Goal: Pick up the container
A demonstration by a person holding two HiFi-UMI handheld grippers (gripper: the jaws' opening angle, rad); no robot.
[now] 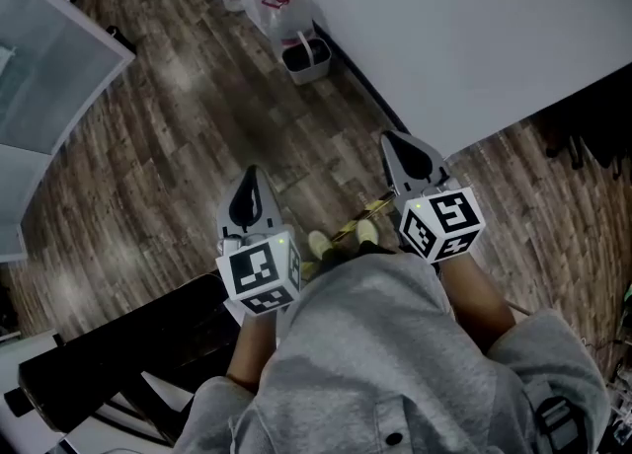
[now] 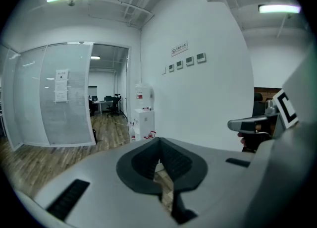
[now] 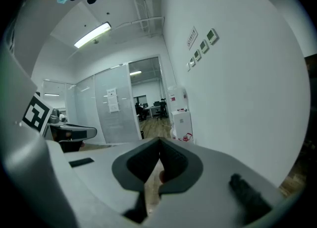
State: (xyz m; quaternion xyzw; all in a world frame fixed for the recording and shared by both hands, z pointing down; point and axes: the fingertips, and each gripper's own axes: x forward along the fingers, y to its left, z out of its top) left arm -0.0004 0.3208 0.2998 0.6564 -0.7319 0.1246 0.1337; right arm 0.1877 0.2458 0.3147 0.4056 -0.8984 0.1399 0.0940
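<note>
A small white basket-like container (image 1: 304, 57) with a handle stands on the wood floor against the white wall, well ahead of both grippers. My left gripper (image 1: 250, 178) is held out at waist height, its jaws shut together with nothing between them (image 2: 159, 139). My right gripper (image 1: 395, 141) hangs beside it nearer the wall, also shut and empty (image 3: 159, 140). Both point forward and slightly down, far from the container. The right gripper shows at the right edge of the left gripper view, and the left gripper at the left edge of the right gripper view.
A white bag with red handles (image 1: 286, 8) sits behind the container, next to a white water dispenser (image 2: 143, 115). A glass partition (image 1: 49, 57) stands at the left. A black piece of furniture (image 1: 118, 353) is at my lower left. A yellow strip (image 1: 360, 215) lies by my shoes.
</note>
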